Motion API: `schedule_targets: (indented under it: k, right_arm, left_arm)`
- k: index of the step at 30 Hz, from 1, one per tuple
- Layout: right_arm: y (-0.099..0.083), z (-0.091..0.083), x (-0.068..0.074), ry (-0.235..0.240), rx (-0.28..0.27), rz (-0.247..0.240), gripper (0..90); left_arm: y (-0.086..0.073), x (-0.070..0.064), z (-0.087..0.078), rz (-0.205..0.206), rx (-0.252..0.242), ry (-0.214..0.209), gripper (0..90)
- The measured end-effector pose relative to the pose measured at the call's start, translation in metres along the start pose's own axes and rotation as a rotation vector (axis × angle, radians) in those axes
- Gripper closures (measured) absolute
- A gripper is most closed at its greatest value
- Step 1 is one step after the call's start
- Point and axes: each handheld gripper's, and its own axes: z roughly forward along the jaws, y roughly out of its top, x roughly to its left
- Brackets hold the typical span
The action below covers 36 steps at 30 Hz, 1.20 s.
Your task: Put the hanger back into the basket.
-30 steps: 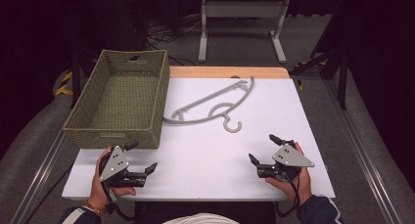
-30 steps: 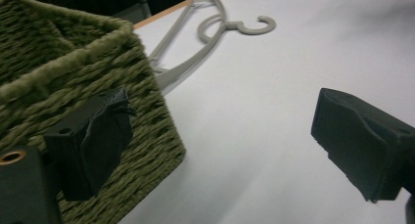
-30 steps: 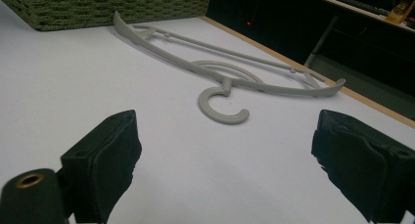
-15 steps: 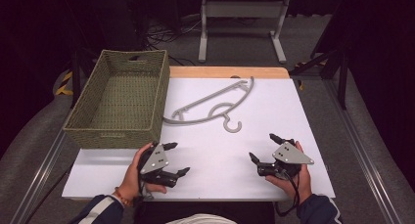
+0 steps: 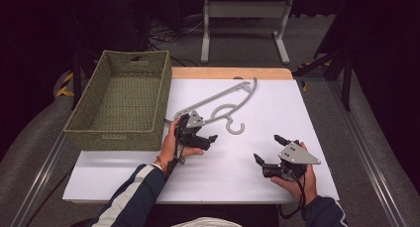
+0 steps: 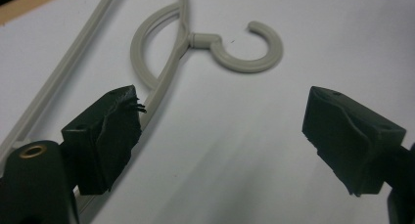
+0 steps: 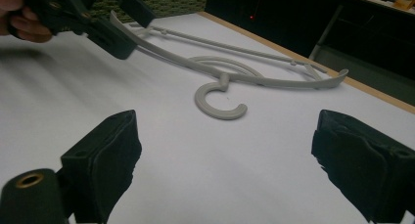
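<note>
Two grippers are held over a white table with a wooden far edge. The left gripper, jaws spread, is placed beside the near arm of a grey hanger lying mid-table. The right gripper, jaws released, is held near the near-right corner. A basket is set along the left edge. Dark floor, cables and a metal stand are seen beyond.
</note>
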Motion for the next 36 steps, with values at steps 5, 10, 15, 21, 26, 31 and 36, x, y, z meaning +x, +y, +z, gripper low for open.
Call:
schedule_targets:
  k: [5, 10, 15, 21, 26, 31, 36]
  right_arm:
    - [-0.001, 0.003, 0.0, 0.019, 0.021, 0.014, 10.7]
    - [-0.001, 0.005, 0.002, 0.031, 0.031, 0.018, 10.7]
    - [-0.002, 0.006, 0.001, 0.041, 0.039, 0.022, 10.6]
    - [-0.002, 0.006, 0.0, 0.045, 0.043, 0.041, 10.6]
    - [-0.002, 0.007, -0.001, 0.043, 0.046, 0.041, 10.6]
    - [-0.003, 0.008, 0.0, 0.041, 0.051, 0.036, 10.7]
    - [-0.002, 0.007, -0.001, 0.041, 0.053, 0.038, 11.3]
  left_arm:
    - [0.012, 0.008, 0.017, -0.031, 0.08, 0.022, 15.9]
    - [0.019, 0.017, 0.032, -0.057, 0.13, 0.02, 18.6]
    - [0.024, 0.03, 0.042, -0.082, 0.209, 0.015, 25.1]
    - [0.023, 0.036, 0.046, -0.09, 0.26, 0.005, 31.6]
    - [0.023, 0.04, 0.047, -0.081, 0.286, 0.001, 38.0]
    - [0.025, 0.036, 0.045, -0.063, 0.297, -0.017, 58.9]
    - [0.029, 0.03, 0.045, -0.009, 0.326, -0.032, 75.4]
